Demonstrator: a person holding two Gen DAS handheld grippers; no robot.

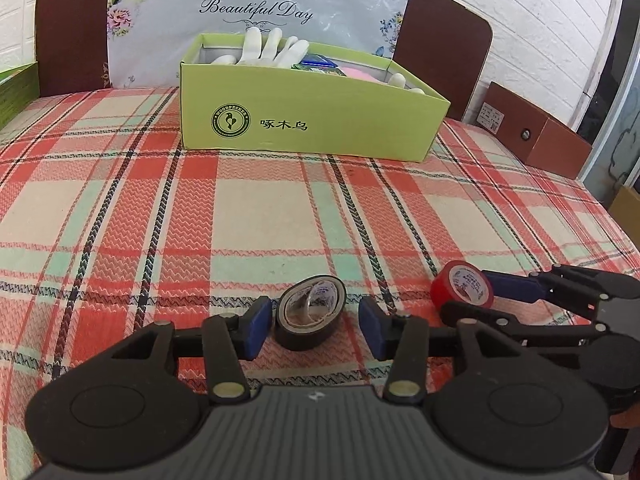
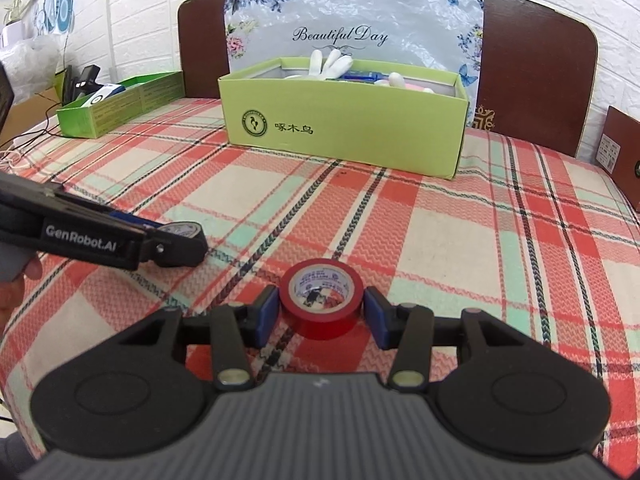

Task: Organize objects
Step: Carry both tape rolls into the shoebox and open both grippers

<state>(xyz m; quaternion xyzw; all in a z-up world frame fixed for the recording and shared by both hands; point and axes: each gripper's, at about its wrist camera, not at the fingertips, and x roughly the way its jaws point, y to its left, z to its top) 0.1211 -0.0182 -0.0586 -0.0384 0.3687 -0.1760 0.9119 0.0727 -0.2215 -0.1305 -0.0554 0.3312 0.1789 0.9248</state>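
Left gripper and right gripper, each with a tape roll between its jaws.

The left one's pads sit apart with gaps on both sides of the black tape roll. The right's pads look pressed onto the red tape roll, though it's hard to be 100% sure. Both rest on the plaid cloth, with the green box of white gloves well ahead of the 2 tools.

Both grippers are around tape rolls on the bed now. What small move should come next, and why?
Probably close both grippers before lifting. The left gripper straddles the black tape roll with gaps at both pads, and the right gripper flanks the red tape roll, pads about at its sides. The green box waits beyond.
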